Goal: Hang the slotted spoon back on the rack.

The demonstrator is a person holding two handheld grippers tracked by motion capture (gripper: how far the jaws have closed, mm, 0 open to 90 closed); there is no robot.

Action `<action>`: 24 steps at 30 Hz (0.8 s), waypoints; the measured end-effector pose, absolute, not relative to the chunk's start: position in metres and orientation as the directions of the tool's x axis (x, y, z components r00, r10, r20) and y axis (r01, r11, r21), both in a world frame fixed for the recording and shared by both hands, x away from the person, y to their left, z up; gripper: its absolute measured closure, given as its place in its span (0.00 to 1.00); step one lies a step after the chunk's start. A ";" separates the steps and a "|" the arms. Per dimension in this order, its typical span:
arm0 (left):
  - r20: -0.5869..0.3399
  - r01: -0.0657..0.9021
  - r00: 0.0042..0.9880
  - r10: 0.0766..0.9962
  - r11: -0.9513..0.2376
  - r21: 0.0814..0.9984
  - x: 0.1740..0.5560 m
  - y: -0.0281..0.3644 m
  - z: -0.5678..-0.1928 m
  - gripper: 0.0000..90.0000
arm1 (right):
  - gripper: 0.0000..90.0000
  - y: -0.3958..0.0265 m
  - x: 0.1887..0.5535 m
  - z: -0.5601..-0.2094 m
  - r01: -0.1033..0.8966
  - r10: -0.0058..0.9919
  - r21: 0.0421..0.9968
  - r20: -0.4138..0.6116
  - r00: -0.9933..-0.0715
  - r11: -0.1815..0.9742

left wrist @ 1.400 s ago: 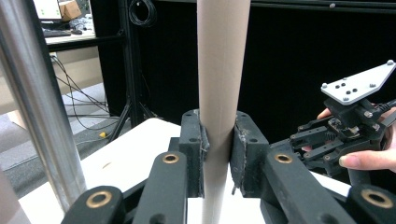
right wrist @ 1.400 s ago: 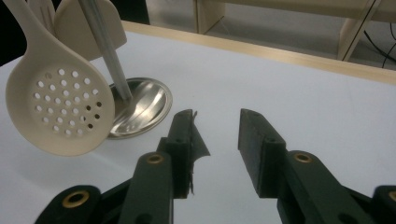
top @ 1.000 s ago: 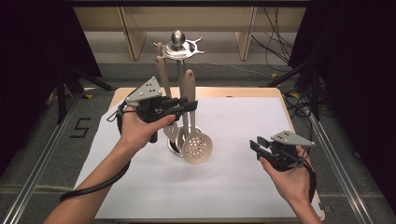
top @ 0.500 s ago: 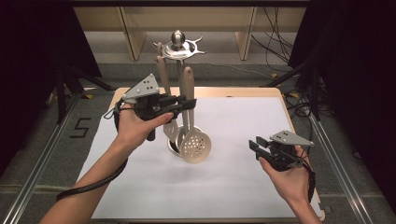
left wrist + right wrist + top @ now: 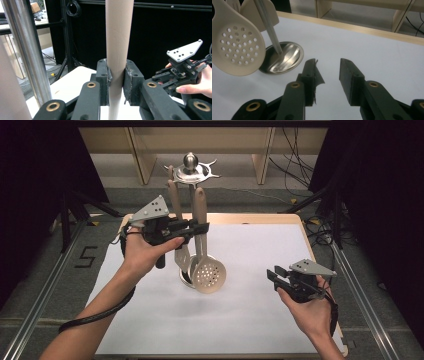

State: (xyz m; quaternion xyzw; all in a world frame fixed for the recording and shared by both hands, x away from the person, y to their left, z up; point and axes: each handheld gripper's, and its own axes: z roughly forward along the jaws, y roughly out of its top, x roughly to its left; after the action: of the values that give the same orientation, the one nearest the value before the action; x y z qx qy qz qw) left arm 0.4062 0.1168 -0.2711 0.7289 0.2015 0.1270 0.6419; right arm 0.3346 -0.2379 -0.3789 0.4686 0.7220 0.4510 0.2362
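A beige slotted spoon (image 5: pixel 209 275) hangs from a metal utensil stand (image 5: pixel 190 167), its perforated head beside the stand's round base (image 5: pixel 186 279). My left gripper (image 5: pixel 201 227) is shut on the spoon's long handle (image 5: pixel 200 205), about halfway up. In the left gripper view the pads of my left gripper (image 5: pixel 116 75) press both sides of the handle (image 5: pixel 117 37). My right gripper (image 5: pixel 272 275) hovers low over the white sheet at the right, open, nothing between its jaws. In its own view my right gripper (image 5: pixel 328 67) points toward the spoon head (image 5: pixel 235 50) and the base (image 5: pixel 283 58).
A second beige utensil (image 5: pixel 175 200) hangs on the stand behind the spoon. The stand's pole (image 5: pixel 27 50) rises just left of the held handle. A white sheet (image 5: pixel 250 320) covers the wooden table (image 5: pixel 260 218). Dark frames and cables stand around the table.
My left hand has edged slightly up and back while still gripping the handle. The spoon head and the right gripper have stayed where they were.
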 end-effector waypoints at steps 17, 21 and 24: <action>-0.090 0.143 0.885 0.456 -0.083 0.986 0.410 0.120 -0.271 0.84 | 0.75 -0.238 0.336 -0.378 0.466 0.885 0.870 0.083 -0.459 0.160; -0.094 0.145 0.887 0.452 -0.080 0.986 0.411 0.120 -0.271 0.84 | 0.75 -0.239 0.337 -0.379 0.467 0.885 0.870 0.085 -0.457 0.158; -0.101 0.150 0.889 0.447 -0.075 0.986 0.411 0.120 -0.271 0.84 | 0.75 -0.238 0.335 -0.379 0.483 0.891 0.865 0.109 -0.441 0.134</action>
State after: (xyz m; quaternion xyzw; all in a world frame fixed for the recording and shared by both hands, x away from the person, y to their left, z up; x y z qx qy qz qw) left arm 0.4108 0.1202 -0.2712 0.7243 0.2061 0.1143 0.6479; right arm 0.3350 -0.2375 -0.3789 0.4783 0.7183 0.4521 0.2254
